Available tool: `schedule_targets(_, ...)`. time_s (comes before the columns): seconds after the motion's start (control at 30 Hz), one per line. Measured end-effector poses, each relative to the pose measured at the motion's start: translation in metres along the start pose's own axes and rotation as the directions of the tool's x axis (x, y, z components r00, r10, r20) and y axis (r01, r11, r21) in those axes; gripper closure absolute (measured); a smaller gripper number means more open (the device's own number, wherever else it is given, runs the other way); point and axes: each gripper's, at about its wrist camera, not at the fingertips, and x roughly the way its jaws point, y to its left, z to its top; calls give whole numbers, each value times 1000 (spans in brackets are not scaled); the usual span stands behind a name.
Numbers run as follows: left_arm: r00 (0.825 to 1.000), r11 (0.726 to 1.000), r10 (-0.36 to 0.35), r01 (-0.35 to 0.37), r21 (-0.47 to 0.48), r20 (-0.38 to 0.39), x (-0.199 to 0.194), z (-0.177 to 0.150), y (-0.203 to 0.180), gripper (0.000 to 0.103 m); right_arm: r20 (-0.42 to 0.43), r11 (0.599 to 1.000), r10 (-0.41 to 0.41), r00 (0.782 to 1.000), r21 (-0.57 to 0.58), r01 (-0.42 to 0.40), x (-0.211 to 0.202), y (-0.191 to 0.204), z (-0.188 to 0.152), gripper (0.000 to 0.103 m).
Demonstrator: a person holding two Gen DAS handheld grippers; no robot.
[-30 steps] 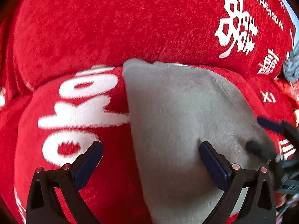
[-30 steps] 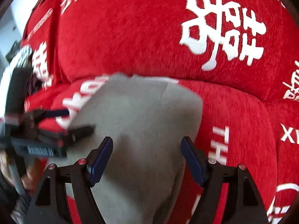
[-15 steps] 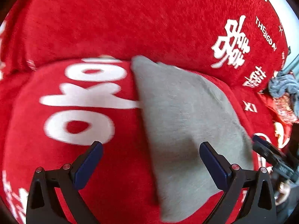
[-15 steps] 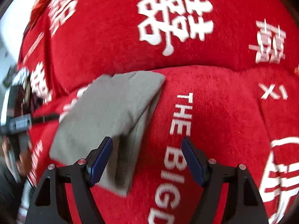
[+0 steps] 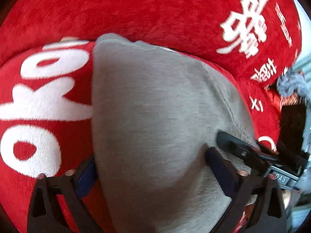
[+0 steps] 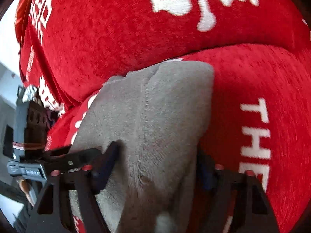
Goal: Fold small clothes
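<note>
A flat grey fleece garment [image 5: 155, 116] is shown in the centre of both views, laid on a red plush cover with white lettering [image 5: 48, 101]. Compared with half a second earlier, the left gripper [image 5: 149, 170] and right gripper [image 6: 155, 165] are lowered astride its near edge, jaws closing, cloth between them, not yet pinched. A further fold is judged imminent.

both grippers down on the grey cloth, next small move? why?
Probably finish closing both and pinch the near edge. The grey cloth lies flat on the red cover, and its near edge sits between the closing jaws of the left gripper and the right gripper. Whether the pads already press on it is unclear.
</note>
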Motion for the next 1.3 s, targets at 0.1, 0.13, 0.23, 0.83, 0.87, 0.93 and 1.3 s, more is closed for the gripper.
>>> schedule_targets(0.1,998,998,25,-28,50,55,-9,-5,-8,28,23,998,-25,999,-56,26,-1,10,-2,51)
schedule_targets(0.13,997,998,27,-32,60,70,-12,-7,-10,31,29,998,-23,999,-57,25,-3,10,-3,54)
schedule_targets(0.23,995,996,42,-48,69,93,-18,-8,-12,40,49,998,-34,998,-56,36,-5,14,-5,56)
schedule_targets(0.83,992,996,69,-74,44,105,-44,-31,-11,55,61,991,-98,993,-84,103,-17,48,-18,61)
schedule_targets(0.87,992,996,70,-75,41,103,-45,-33,-11,55,59,991,-99,993,-81,104,-18,50,-20,61)
schedule_targets(0.93,992,996,76,-81,43,100,-49,-38,-11,55,56,991,-100,993,-82,104,-19,55,-24,61)
schedule_targets(1.3,992,996,72,-77,45,104,-67,-75,-2,55,41,992,-91,995,-83,94,-27,74,-52,62)
